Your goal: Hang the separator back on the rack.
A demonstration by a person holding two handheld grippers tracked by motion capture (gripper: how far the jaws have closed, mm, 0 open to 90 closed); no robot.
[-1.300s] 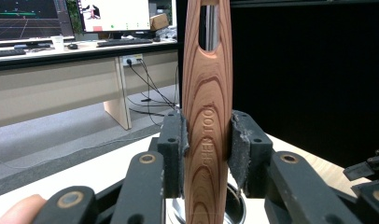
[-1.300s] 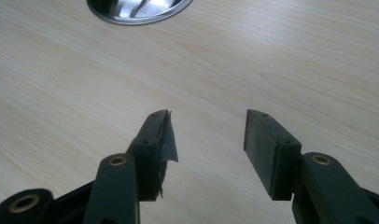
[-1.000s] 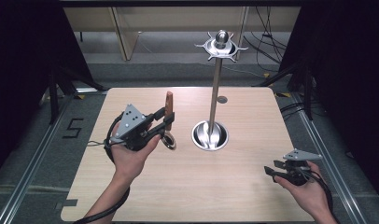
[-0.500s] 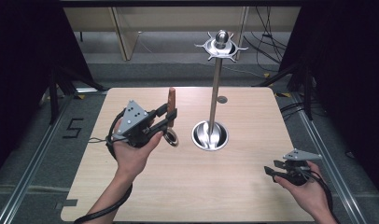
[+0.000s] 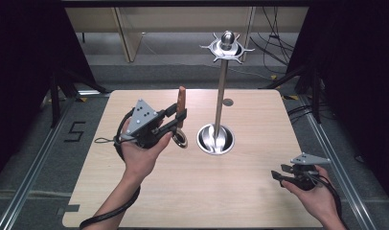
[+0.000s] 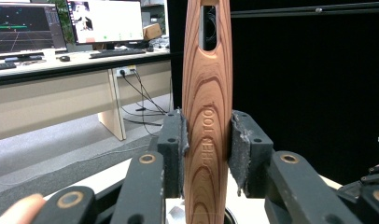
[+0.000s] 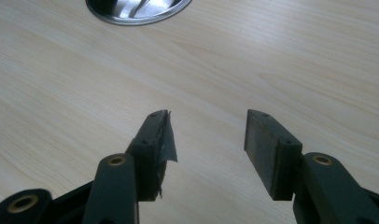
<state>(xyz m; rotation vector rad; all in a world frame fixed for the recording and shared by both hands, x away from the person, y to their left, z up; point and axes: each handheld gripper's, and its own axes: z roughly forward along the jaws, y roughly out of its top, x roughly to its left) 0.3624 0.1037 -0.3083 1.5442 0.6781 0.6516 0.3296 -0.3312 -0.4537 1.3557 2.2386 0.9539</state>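
Pale wooden table (image 5: 192, 191) is carrying a steel stand (image 5: 216, 139) at centre; your left gripper (image 5: 176, 120) is clamping the wooden handle (image 6: 207, 116) upright above the table, just left of that stand, while your right gripper (image 7: 208, 140) is hovering wide open near the right edge

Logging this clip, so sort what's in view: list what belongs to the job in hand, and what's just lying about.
In the job:
- wooden-handled utensil, clamped upright in the left gripper
- steel hanging stand, beside it
- right gripper, open, empty

Lying about:
- monitors on the desk beyond
- floor cables
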